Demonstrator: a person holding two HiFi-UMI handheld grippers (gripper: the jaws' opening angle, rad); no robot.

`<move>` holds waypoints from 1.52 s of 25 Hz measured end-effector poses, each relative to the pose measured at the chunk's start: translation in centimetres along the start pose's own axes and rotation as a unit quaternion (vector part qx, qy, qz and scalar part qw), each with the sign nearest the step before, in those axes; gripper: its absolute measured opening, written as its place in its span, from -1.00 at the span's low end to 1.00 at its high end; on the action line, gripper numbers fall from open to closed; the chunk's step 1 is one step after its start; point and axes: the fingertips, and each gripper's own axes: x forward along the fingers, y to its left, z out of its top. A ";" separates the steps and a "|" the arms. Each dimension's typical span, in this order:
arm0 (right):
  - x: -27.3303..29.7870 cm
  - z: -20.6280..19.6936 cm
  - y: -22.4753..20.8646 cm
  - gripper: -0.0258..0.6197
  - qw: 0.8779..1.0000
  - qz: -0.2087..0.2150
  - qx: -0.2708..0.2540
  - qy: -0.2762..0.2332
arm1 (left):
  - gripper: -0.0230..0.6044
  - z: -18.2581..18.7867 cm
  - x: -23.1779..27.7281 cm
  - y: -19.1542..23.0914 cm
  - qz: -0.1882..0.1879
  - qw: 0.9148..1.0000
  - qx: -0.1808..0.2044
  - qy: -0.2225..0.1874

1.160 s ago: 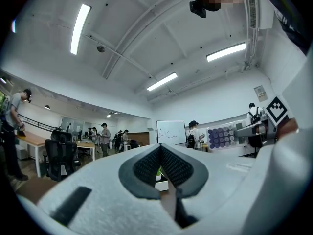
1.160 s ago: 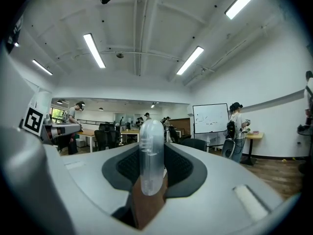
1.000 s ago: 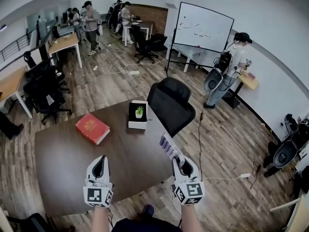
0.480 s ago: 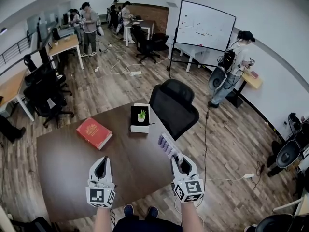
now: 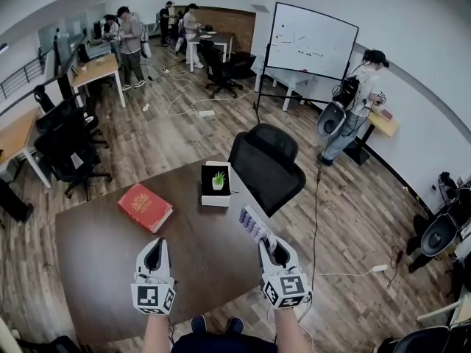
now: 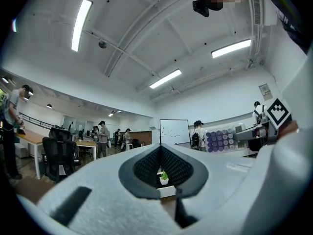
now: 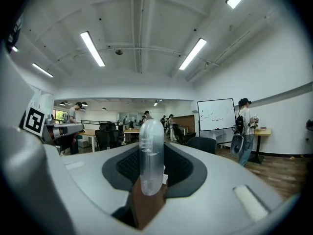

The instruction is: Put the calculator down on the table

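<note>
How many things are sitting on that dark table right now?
2: a red book at left, a boxed little plant at the far edge. The right gripper holds the calculator.

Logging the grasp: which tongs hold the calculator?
The right tongs: the calculator is clamped edge-on in them, sticking out forward. The left tongs hold nothing.

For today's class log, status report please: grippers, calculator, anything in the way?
Left gripper: jaws together, empty. Right gripper: jaws clamped on calculator, not yet on table. Red book, potted plant stand apart, farther back.
</note>
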 end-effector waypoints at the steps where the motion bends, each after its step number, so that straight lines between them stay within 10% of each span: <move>1: 0.3 -0.2 0.0 -0.54 1.000 0.001 0.002 0.002 | -0.94 -0.3 0.1 0.2 0.001 1.000 -0.001 0.001; 30: 6.1 -10.7 2.8 -0.54 0.997 0.031 0.032 0.056 | -0.95 -8.1 1.5 3.3 0.007 1.000 -0.017 -0.003; 38: 6.6 -12.1 3.7 -0.54 0.970 0.040 0.236 0.044 | -0.94 -8.6 1.6 3.7 0.003 1.000 -0.020 -0.003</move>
